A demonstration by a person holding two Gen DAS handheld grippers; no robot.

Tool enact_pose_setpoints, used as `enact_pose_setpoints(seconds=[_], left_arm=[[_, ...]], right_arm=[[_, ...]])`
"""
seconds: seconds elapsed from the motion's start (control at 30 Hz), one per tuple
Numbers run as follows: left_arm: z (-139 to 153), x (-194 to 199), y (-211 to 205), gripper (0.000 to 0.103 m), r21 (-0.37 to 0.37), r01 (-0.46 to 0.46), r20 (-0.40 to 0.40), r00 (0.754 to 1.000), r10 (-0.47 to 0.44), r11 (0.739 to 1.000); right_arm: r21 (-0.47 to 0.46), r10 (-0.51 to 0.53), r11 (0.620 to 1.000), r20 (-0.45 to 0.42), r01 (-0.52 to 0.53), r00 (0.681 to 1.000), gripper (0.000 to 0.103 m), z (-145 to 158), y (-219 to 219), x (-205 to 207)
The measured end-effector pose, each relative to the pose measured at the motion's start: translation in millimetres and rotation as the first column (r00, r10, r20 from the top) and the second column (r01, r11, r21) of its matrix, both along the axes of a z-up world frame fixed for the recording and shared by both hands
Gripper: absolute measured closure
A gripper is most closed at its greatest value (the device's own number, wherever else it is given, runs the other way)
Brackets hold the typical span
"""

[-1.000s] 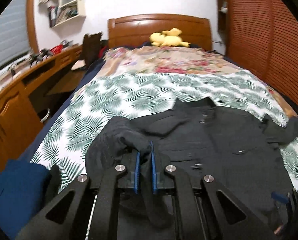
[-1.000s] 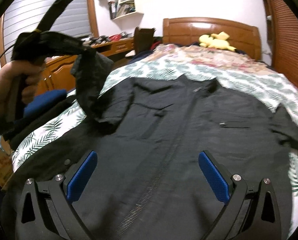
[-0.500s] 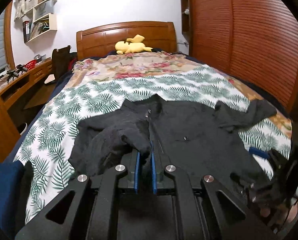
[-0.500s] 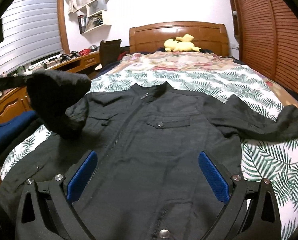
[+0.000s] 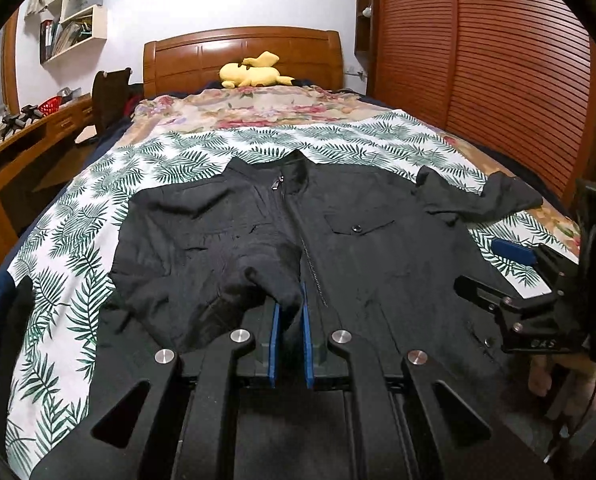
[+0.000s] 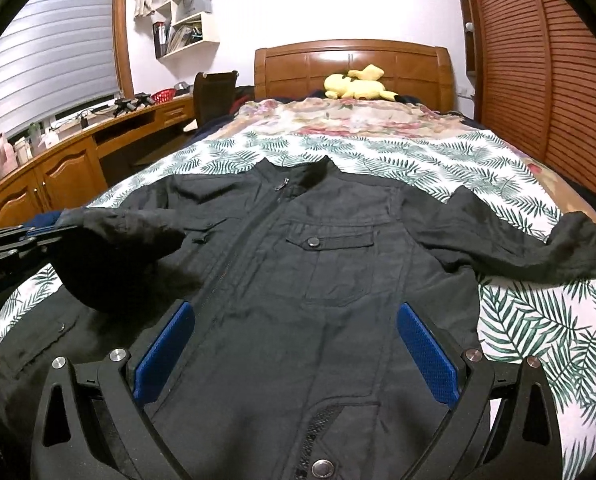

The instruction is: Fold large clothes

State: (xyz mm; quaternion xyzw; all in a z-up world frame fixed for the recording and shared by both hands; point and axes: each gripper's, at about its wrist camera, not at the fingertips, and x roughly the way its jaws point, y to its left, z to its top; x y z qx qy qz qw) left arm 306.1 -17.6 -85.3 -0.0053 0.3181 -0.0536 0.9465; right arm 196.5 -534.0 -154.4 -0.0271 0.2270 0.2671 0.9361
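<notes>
A black zip jacket lies face up on the bed, collar toward the headboard; it also shows in the right wrist view. My left gripper is shut on the jacket's left sleeve, folded over the chest near the zip. In the right wrist view the held sleeve hangs from the left gripper at the left edge. My right gripper is open and empty above the jacket's lower front; it also shows in the left wrist view. The right sleeve lies spread out.
A leaf-print sheet and a floral cover cover the bed. A yellow plush toy lies by the wooden headboard. A wooden desk runs along the left. A slatted wooden wardrobe stands to the right.
My left gripper has carried the left sleeve rightward and down over the jacket's chest. My right gripper has stayed open and shifted toward the jacket's right side.
</notes>
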Motion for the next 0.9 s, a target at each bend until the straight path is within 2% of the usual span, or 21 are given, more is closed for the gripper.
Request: enact_pose_setpoints(seconds=[0.17, 0.2, 0.27, 0.3, 0.33, 0.43, 0.53, 0.67, 0.9], left_arm=[[-1.2, -8.8, 5.1, 0.092, -0.050, 0.006, -0.016, 1.000, -0.007, 0.999], [0.3, -10.9, 6.7, 0.089, -0.057, 0.004, -0.015, 1.000, -0.005, 0.998], [6.6, -18.1, 10.0, 0.075, -0.057, -0.002, 0.009, 1.000, 0.003, 0.998], [9.3, -21.3, 12.0, 0.063, -0.052, -0.005, 0.024, 1.000, 0.006, 0.999], [12.3, -25.6, 14.4, 0.058, -0.044, -0.009, 0.045, 0.999, 0.011, 0.999], [16.9, -34.7, 23.6, 0.034, -0.023, -0.030, 0.075, 0.997, 0.032, 0.999], [17.6, -40.3, 38.1, 0.032, -0.011, -0.059, 0.082, 0.995, 0.060, 0.998], [15.3, -43.7, 59.4, 0.032, -0.015, -0.089, 0.076, 0.993, 0.089, 0.996], [11.0, -47.5, 85.5, 0.032, -0.024, -0.125, 0.064, 0.990, 0.127, 0.992]], right_arm=[[0.015, 0.003, 1.000, 0.004, -0.003, 1.000, 0.002, 6.6, 0.6, 7.8], [0.016, 0.006, 1.000, 0.004, -0.006, 1.000, 0.002, 7.5, 2.5, 7.6], [0.018, 0.013, 1.000, 0.007, -0.013, 1.000, 0.002, 9.1, 6.8, 7.5], [0.020, 0.017, 1.000, 0.009, -0.018, 1.000, 0.002, 9.6, 8.8, 8.3], [0.023, 0.023, 0.999, 0.011, -0.023, 1.000, 0.002, 10.4, 11.0, 8.1], [0.033, 0.043, 0.999, 0.010, -0.043, 0.999, 0.002, 10.6, 17.7, 11.0], [0.039, 0.082, 0.996, -0.001, -0.082, 0.997, 0.003, 8.6, 29.2, 13.5], [0.024, 0.164, 0.986, -0.027, -0.163, 0.986, 0.009, 0.9, 49.7, 17.2], [-0.047, 0.319, 0.945, -0.070, -0.323, 0.945, 0.017, -12.3, 89.3, 14.0]])
